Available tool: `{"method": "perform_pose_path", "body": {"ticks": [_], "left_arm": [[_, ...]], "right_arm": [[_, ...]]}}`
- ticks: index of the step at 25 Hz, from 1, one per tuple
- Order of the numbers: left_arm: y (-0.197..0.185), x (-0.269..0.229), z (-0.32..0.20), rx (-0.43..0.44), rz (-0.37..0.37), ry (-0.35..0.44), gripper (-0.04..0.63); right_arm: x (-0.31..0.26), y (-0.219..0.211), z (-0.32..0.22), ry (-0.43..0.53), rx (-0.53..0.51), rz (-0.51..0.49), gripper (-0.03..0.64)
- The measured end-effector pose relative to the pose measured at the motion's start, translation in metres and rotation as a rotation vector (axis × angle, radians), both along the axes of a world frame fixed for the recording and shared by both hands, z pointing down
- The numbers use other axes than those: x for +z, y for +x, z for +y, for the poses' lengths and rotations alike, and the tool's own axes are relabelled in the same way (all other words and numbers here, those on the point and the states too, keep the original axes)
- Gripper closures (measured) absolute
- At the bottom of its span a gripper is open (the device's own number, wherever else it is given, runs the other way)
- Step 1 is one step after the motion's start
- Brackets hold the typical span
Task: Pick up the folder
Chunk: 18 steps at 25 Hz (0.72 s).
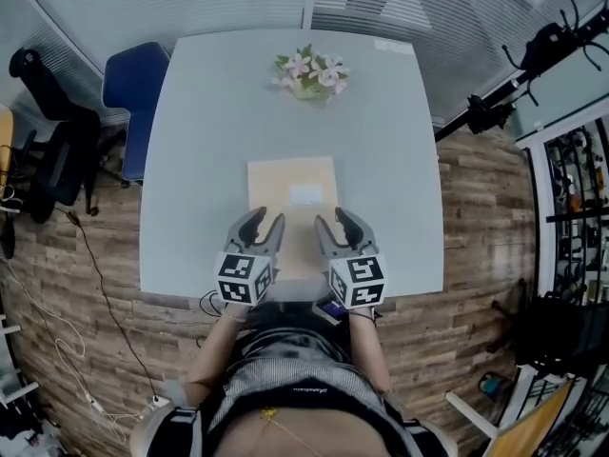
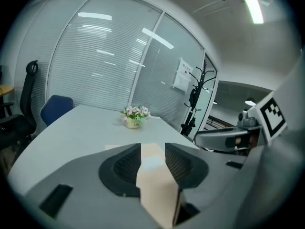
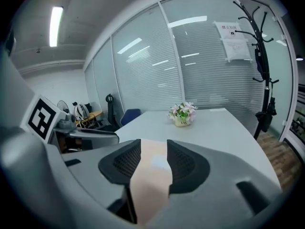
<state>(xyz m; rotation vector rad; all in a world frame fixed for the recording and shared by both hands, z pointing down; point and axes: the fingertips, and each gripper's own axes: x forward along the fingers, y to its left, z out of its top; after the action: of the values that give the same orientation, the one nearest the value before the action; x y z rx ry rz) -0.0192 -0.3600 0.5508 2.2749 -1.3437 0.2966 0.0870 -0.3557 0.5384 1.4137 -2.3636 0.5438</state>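
A beige folder [image 1: 291,184] with a pale label lies flat on the grey table [image 1: 200,160], near its front edge. My left gripper [image 1: 267,219] hovers over the folder's near left corner, and my right gripper [image 1: 331,219] over its near right corner. Both point away from me, with their jaws side by side and apart. In the left gripper view the folder [image 2: 155,175] shows in the gap of the left gripper [image 2: 152,149]. In the right gripper view the folder [image 3: 150,175] fills the gap of the right gripper [image 3: 153,147]. I see no pad pressing on it.
A small pot of flowers [image 1: 310,74] stands at the table's far end. A blue chair [image 1: 133,79] and a black office chair [image 1: 48,150] are at the left. A black stand [image 1: 495,103] is at the right, and cables run over the wooden floor [image 1: 86,255].
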Motion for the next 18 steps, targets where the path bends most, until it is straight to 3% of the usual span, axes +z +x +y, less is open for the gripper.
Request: {"method": "perform_pose_path", "body": {"ticks": [4,7,14,18], "left_arm": [[-0.02,0.048,-0.004,-0.051,-0.022,-0.097,0.438],[-0.038,0.082,-0.005,-0.095,-0.06,-0.167,0.392],[-0.059,0.147,-0.004,-0.152,0.012,-0.382,0.331],[-0.051,0.169,0.0,-0.143,0.141,-0.459,0.331]], "right_arm": [[0.063,0.02,-0.004,-0.108,0.051,0.073,0.421],[0.108,0.031,-0.005,-0.218,0.085,0.043,0.393],[0.168,0.042,-0.01,-0.387,0.166,-0.131,0.327],[0.186,0.039,-0.01,-0.438,0.163,-0.19,0.324]]}}
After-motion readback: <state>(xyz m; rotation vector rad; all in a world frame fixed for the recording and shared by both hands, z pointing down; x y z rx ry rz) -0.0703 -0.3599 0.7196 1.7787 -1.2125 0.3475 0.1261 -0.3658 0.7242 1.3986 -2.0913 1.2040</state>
